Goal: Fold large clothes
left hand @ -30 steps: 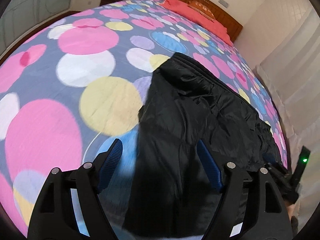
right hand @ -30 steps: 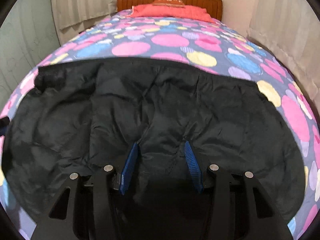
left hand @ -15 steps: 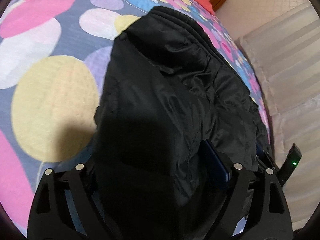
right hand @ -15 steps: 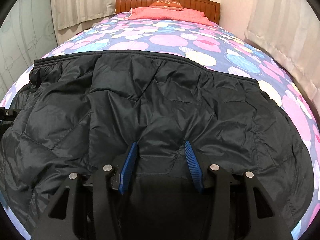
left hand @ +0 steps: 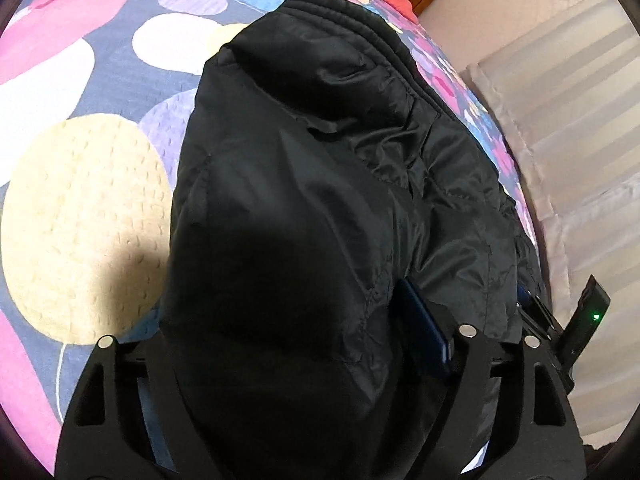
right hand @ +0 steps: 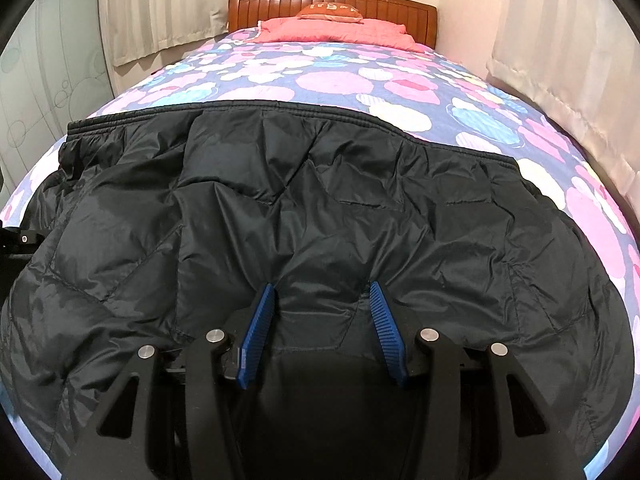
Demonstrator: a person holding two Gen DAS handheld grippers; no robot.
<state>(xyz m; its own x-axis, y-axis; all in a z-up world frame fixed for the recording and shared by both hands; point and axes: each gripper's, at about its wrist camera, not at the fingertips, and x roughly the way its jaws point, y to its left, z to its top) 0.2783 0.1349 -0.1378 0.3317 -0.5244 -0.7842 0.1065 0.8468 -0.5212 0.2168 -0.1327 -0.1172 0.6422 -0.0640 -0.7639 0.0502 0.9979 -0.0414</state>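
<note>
In the left wrist view, the left gripper has dropped from above the bedspread onto the black jacket, whose bulk now fills its closing jaws. In the right wrist view, the right gripper remains clamped on a fabric bunch, the jacket spreading ahead; both ends seem nearly secured for folding.

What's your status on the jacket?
Left gripper closing around jacket edge. Right gripper shut on jacket. Jacket spread on bed. Nothing in the way.
</note>
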